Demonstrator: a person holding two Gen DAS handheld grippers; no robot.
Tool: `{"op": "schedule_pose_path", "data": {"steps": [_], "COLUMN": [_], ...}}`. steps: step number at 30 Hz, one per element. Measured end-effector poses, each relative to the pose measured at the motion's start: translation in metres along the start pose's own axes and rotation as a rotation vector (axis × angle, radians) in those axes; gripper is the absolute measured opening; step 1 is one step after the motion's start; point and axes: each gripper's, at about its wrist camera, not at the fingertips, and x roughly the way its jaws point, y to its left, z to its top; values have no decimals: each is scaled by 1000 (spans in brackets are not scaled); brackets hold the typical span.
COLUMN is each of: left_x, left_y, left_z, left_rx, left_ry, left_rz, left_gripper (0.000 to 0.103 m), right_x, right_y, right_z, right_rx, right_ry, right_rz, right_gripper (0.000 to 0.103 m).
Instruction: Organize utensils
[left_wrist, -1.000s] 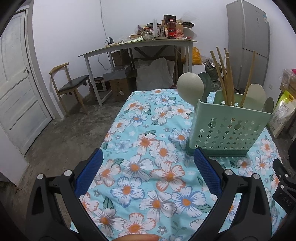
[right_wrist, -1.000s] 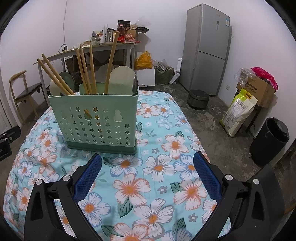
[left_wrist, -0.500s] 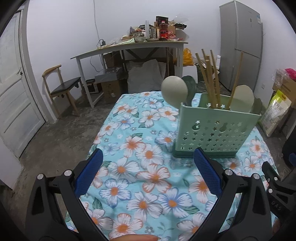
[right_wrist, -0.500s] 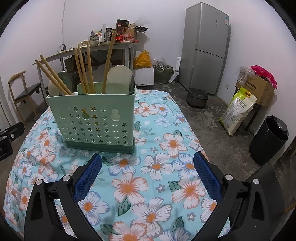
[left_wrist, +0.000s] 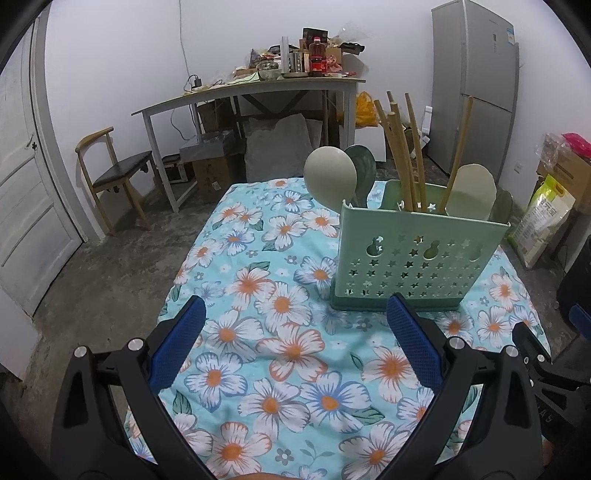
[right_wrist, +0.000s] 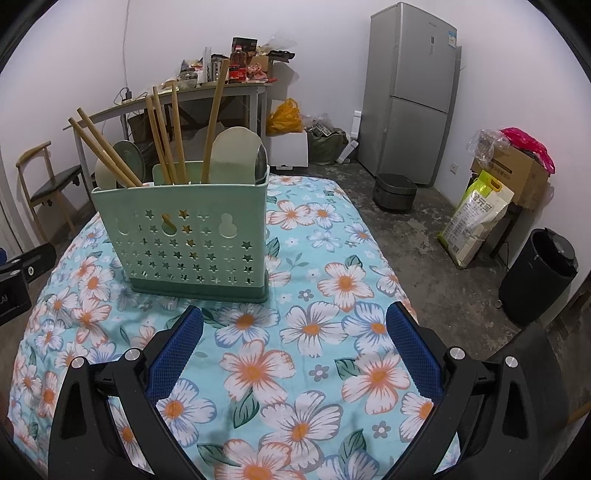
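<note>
Pale green plastic, the utensil caddy (right_wrist: 188, 236) stands upright on the flowered table (right_wrist: 314, 332), chopsticks (right_wrist: 162, 136) and spoons (left_wrist: 330, 179) upright inside, seemingly sorted by compartment, though dividers are hidden. The left hand-held gripper (left_wrist: 295, 347) and right hand-held gripper (right_wrist: 295, 347) hover with jaws apart and empty, likely because nothing loose remains.

Holder (left_wrist: 421, 258) stands on the tablecloth (left_wrist: 280, 332), ahead of both grippers; chopsticks (left_wrist: 400, 162) and spoons (left_wrist: 330, 177) stand in it. Desk (left_wrist: 258, 92) behind; fridge (right_wrist: 410, 92) right.
</note>
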Motion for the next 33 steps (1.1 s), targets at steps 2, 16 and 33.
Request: {"op": "schedule_pose_path", "data": {"steps": [2,16,33], "left_x": [1,2,2], "left_y": [0,2,3], "left_z": [0,-1,0], "left_rx": [-1,-6,-6], "left_ry": [3,8,10], "left_rz": [0,-4,-4], "left_gripper": [95,95,95], "right_x": [0,1,1], "right_y": [0,2,3], "right_z": [0,1,2], "right_rx": [0,-5,-5], "right_ry": [-1,0,1], "right_rz": [2,5,11], "right_gripper": [96,96,96]}}
